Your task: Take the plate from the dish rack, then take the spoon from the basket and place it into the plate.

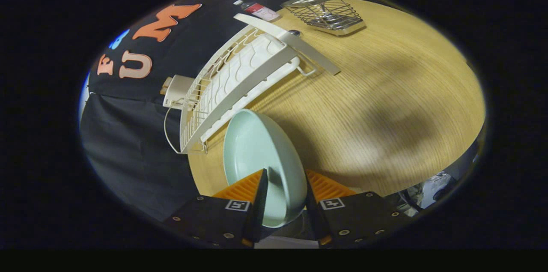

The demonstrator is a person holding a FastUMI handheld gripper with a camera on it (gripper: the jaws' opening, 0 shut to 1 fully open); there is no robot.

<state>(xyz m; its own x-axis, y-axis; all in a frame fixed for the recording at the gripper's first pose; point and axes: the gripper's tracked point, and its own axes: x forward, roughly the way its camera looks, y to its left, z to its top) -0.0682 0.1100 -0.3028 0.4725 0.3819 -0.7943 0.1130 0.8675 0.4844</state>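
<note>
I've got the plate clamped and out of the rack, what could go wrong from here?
The gripper holds the plate only by its rim, tilted on edge over the table, so it may slip or swing when lowered. The dish rack sits close beside the plate, and a careless turn could knock it. The basket is far beyond, so the spoon reach is long.

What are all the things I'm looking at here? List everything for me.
plate: one, pale green, held on edge between the fingers, just in front of the dish rack
dish rack: one, white, on the table beyond the plate
basket: one, silver wire, at the table's far side
bottle: one, lying behind the rack
table: one, light wood
fingers: two, both pressing on the plate's rim
</note>
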